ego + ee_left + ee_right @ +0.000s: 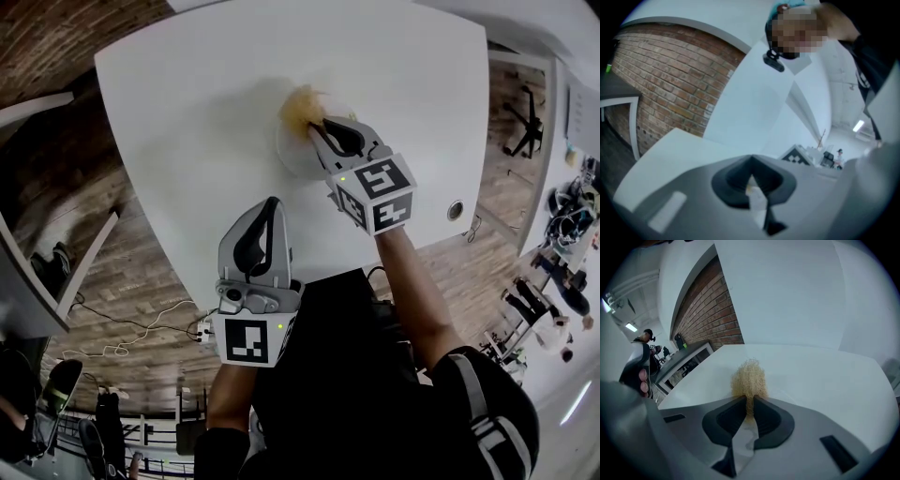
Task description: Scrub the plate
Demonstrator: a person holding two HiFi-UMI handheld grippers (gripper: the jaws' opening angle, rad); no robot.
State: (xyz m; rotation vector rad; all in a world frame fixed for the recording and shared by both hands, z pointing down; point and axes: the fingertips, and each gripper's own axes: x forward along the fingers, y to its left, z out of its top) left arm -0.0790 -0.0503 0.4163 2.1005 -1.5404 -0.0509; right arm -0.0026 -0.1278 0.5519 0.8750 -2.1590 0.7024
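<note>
Scrubber [749, 377], tan fibrous tuft, pinched by right gripper [749, 402] on round white plate [293, 156]; left gripper [751, 162] closed, empty.

- This looks like a big office or work room, not a home.
- A wide, plain white counter [187, 112] fills the top of the head view. It has a small round hole for wires [455, 210] near its right edge, like an office desk.
- A black office chair [525, 122] on a star foot stands at the upper right.
- White cords [122, 337] lie loose on the wood floor [141, 272] at the lower left.
- More people [544, 291] are at the right edge.
- A brick wall [670, 79] fills the left of the left gripper view.
- Long strip lights [630, 327] hang at the left of the right gripper view, with another desk [689, 357] below them.
</note>
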